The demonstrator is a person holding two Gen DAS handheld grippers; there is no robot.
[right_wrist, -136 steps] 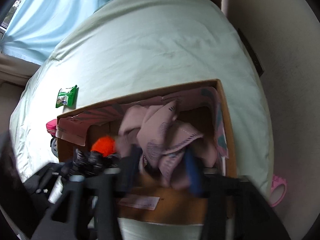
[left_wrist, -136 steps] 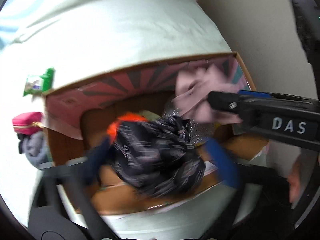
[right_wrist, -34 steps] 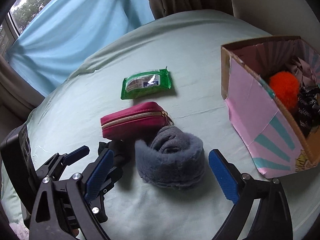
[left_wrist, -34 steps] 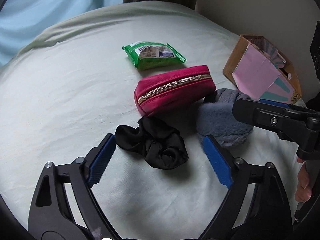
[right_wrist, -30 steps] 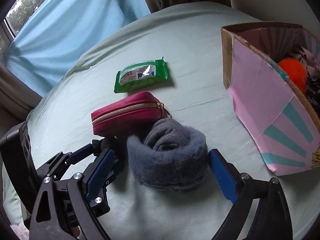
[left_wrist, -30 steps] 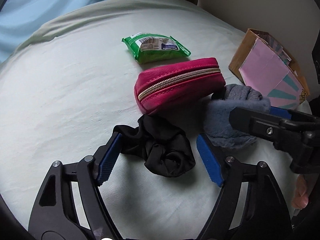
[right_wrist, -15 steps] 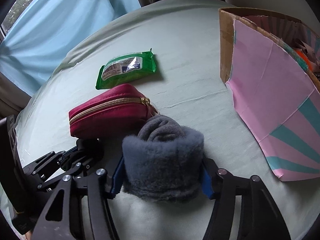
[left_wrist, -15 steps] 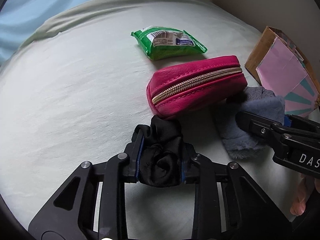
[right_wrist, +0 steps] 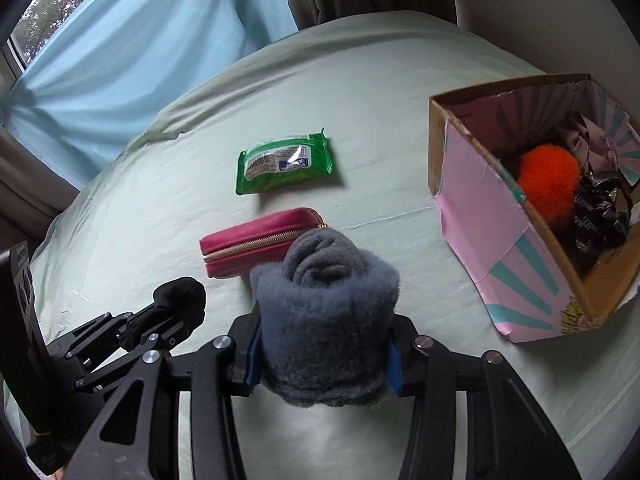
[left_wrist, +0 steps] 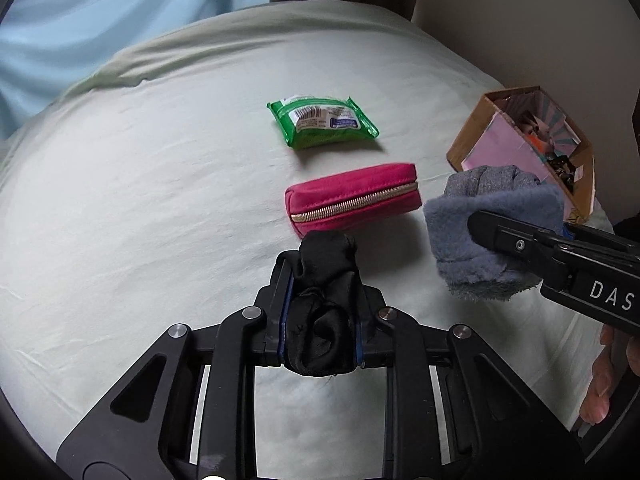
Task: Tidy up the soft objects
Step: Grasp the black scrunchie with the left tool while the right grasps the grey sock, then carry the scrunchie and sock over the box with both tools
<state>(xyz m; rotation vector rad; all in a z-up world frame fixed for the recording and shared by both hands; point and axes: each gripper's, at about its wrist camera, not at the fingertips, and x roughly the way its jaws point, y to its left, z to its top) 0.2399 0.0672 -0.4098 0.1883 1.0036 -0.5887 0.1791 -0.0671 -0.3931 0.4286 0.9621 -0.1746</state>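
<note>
My left gripper [left_wrist: 322, 312] is shut on a black scrunchie [left_wrist: 324, 304], lifted off the pale green bedsheet [left_wrist: 140, 200]. My right gripper [right_wrist: 323, 350] squeezes a rolled grey fleece band [right_wrist: 326, 320]; its jaws are still closing, pads pressing both sides. That band [left_wrist: 492, 236] also hangs at the right of the left wrist view, and the scrunchie [right_wrist: 180, 296] shows at lower left of the right wrist view. A cardboard box [right_wrist: 472, 224] with pink and teal sides stands to the right, holding an orange pom-pom [right_wrist: 548, 184] and dark and pink fabrics.
A magenta zip pouch [left_wrist: 354, 204] lies on the sheet just beyond both grippers, with a green wipes packet [left_wrist: 322, 122] farther back. A light blue curtain [right_wrist: 140, 60] and a window are at the far left. A hand [left_wrist: 608, 384] shows at the right edge.
Both grippers closed on their items, the left on the scrunchie and the right on the grey band, then rose off the bed carrying them.
</note>
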